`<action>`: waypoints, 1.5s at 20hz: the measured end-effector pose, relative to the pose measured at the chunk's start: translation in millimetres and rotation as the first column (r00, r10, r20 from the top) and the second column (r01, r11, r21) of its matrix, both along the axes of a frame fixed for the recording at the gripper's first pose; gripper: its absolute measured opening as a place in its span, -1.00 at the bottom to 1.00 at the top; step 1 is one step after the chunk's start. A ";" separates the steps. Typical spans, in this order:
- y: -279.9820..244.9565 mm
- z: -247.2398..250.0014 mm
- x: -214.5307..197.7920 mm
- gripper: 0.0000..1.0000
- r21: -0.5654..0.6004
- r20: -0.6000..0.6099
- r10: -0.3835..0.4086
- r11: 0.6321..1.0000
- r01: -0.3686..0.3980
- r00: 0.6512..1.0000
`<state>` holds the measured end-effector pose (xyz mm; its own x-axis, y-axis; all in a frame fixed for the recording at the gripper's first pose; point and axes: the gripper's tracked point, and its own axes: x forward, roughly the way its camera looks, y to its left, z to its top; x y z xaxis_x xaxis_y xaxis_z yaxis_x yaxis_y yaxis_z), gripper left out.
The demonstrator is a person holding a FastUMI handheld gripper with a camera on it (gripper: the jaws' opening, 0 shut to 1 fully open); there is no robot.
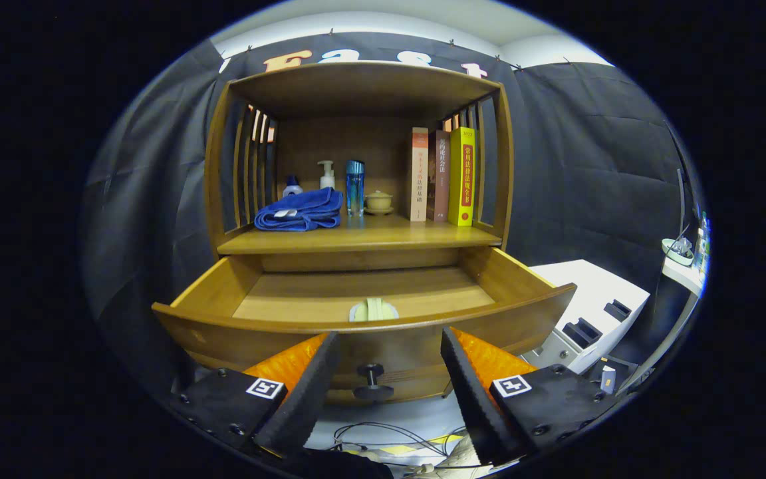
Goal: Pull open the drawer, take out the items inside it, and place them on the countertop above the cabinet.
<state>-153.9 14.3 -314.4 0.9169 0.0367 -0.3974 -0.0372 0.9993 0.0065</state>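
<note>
On the tabletop's left side lies a blue towel [300,209]; books [443,176] stand at its right. Below, the drawer [370,319] is pulled open, a pale item [374,310] at its front edge. I hold my claw [389,372] spread, empty, around the knob [372,380].

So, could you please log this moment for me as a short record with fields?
drawer: pulled open
drawer contents: one pale flat item just behind the front panel
knob: between the fingers, untouched
gripper: open, holding nothing, just ahead of the drawer front
countertop: blue towel, pump bottle, blue tumbler, small lidded cup, three upright books
</note>
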 end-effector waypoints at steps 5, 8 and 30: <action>9.1 36.4 25.4 0.97 0.057 0.019 0.006 0.998 -0.007 1.000; 9.6 51.6 46.7 0.97 0.071 0.028 0.010 0.997 -0.012 1.000; 41.1 -91.2 141.5 0.97 0.014 -0.508 0.183 0.979 -0.205 0.842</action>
